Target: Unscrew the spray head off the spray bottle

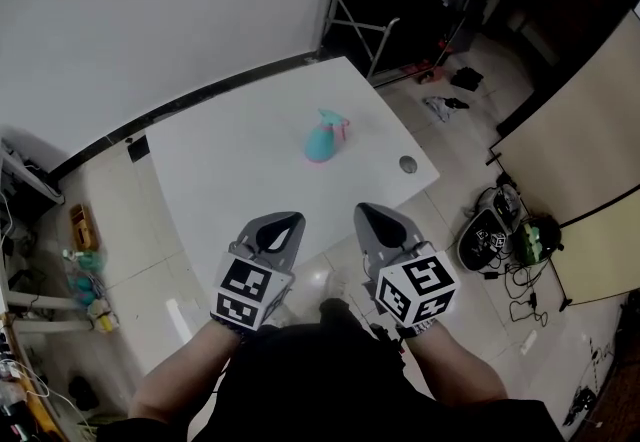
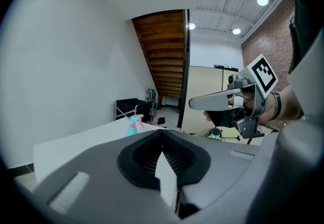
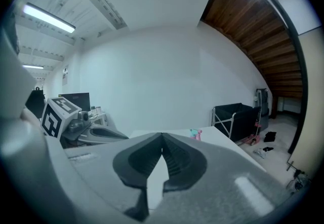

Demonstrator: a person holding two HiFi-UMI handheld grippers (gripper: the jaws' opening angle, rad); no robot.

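A teal spray bottle (image 1: 323,140) with a pink spray head stands on the white table (image 1: 230,170), toward its far side. It also shows small in the left gripper view as the bottle (image 2: 133,125) and in the right gripper view as the bottle (image 3: 195,134). My left gripper (image 1: 283,223) and right gripper (image 1: 372,214) hover side by side over the table's near edge, well short of the bottle. Both are shut with nothing between the jaws. In the left gripper view the right gripper (image 2: 197,102) shows at the right.
A round hole (image 1: 407,165) lies in the table near its right corner. A black folding cart (image 1: 385,15) stands beyond the table by the wall. Cables and gear (image 1: 505,235) litter the floor at the right. Shelving with small items (image 1: 80,270) stands at the left.
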